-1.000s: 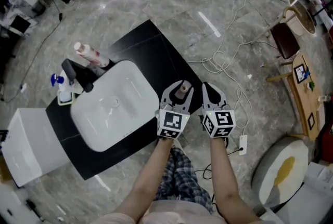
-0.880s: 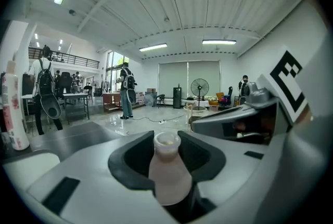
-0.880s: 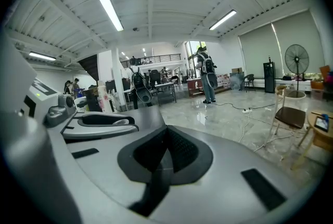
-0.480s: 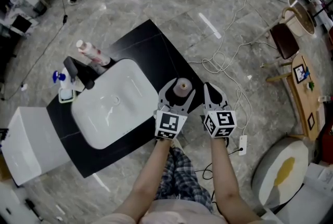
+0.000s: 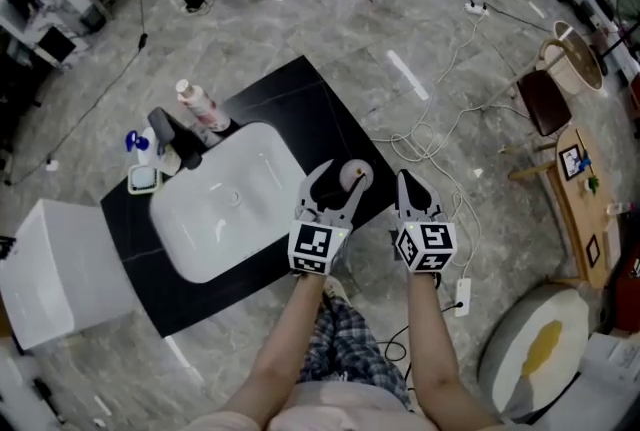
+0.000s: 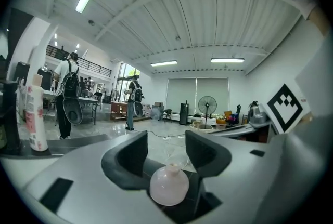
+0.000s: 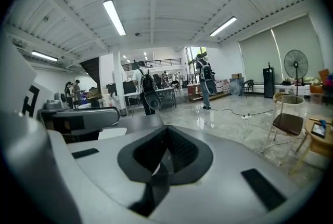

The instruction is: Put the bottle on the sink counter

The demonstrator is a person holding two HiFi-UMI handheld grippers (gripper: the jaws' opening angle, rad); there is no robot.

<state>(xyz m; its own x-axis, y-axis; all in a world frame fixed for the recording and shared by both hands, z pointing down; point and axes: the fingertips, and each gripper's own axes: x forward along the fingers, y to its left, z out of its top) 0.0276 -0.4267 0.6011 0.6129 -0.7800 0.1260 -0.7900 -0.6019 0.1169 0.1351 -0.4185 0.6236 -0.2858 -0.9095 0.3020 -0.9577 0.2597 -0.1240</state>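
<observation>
A small pale pink round bottle (image 5: 352, 177) with a clear neck stands upright on the black sink counter (image 5: 300, 99), near its right edge. My left gripper (image 5: 338, 183) straddles the bottle. In the left gripper view the bottle (image 6: 169, 186) sits low between the two dark fingers (image 6: 127, 158), with a gap on each side. The jaws are closing a little, and no pad presses on the bottle. Beside it on the right, my right gripper (image 5: 413, 191) hovers off the counter's edge with its jaws (image 7: 165, 137) together and nothing in them.
A white basin (image 5: 225, 209) fills the counter's middle, with a black faucet (image 5: 175, 137), a pink-and-white bottle (image 5: 203, 106), a blue spray bottle (image 5: 138, 144) and a soap dish (image 5: 145, 181) behind it. Cables (image 5: 430, 134) trail over the floor at right; a white cabinet (image 5: 50, 269) stands at left.
The left jaws have spread away from the bottle, which stays standing on the counter. Both grippers have drawn back slightly toward me, and the head view has shifted.
</observation>
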